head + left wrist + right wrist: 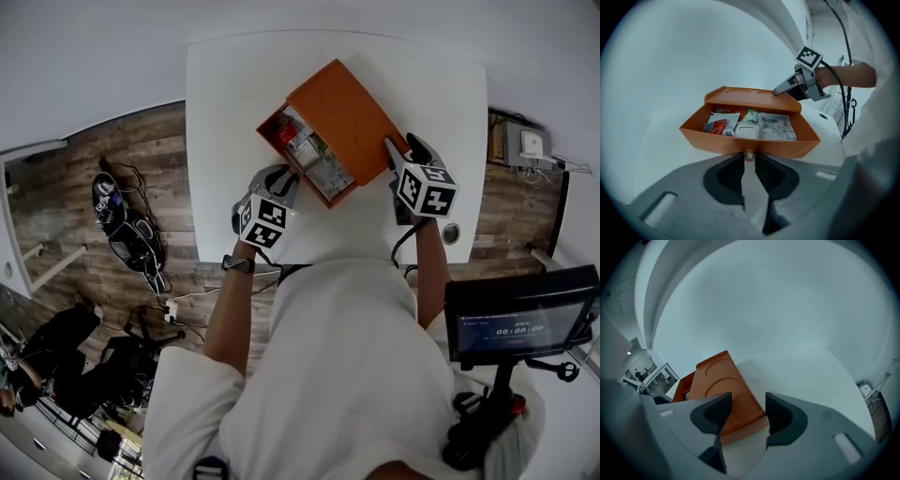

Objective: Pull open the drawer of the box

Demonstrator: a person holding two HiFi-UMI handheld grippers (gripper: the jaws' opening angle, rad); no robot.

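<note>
Tilt steeply downward on both. Pinched clear knob (749, 154) of open drawer (717, 140) with left gripper (749, 158). Straddled orange box (726, 390) corner with right gripper (747, 399), jaws spread.

Both forearms reach up from 6 o'clock, left elbow out toward 7. The left gripper (749, 157) points toward 1 o'clock, tilted down, jaws nearly together and pinching a knob (749, 153). The right gripper (747, 401) points toward 11 o'clock, tilted down, jaws apart, one fingertip (780, 90) on the box (754, 98).
</note>
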